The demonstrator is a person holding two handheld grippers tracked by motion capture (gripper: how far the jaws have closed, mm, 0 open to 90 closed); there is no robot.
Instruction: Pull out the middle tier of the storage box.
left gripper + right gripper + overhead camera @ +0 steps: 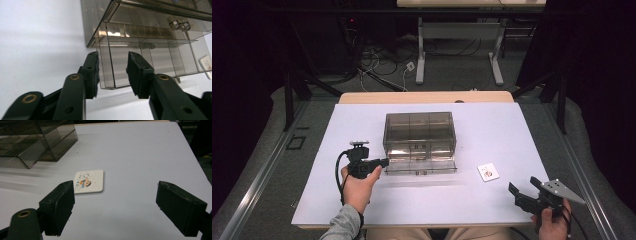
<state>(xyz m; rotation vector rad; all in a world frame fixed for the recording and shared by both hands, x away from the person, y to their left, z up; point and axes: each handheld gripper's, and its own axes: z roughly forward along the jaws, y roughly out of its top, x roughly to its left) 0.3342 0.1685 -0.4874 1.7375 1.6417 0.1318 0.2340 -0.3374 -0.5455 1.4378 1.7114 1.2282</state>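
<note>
The smoky clear plastic box (pixel 419 136) sits in the middle of the white counter (pixel 507 130), and its lowest drawer (pixel 421 167) is pulled out a little towards the person. The left gripper (pixel 382 162) is right at the drawer's left front corner, and the left gripper view puts that corner (pixel 110 72) between the jaws. They are part-way apart; one pad (pixel 93 72) lies against the drawer's side wall while the other stands clear of it, so nothing is clamped. The left hand (pixel 359 187) rests low on the counter behind it. Over on the right, the right gripper (pixel 524 187) hovers near the front edge, jaws wide with nothing between them. A small white card with a cartoon print (pixel 89 181) lies flat ahead of it, to the right of the box and apart from it.
</note>
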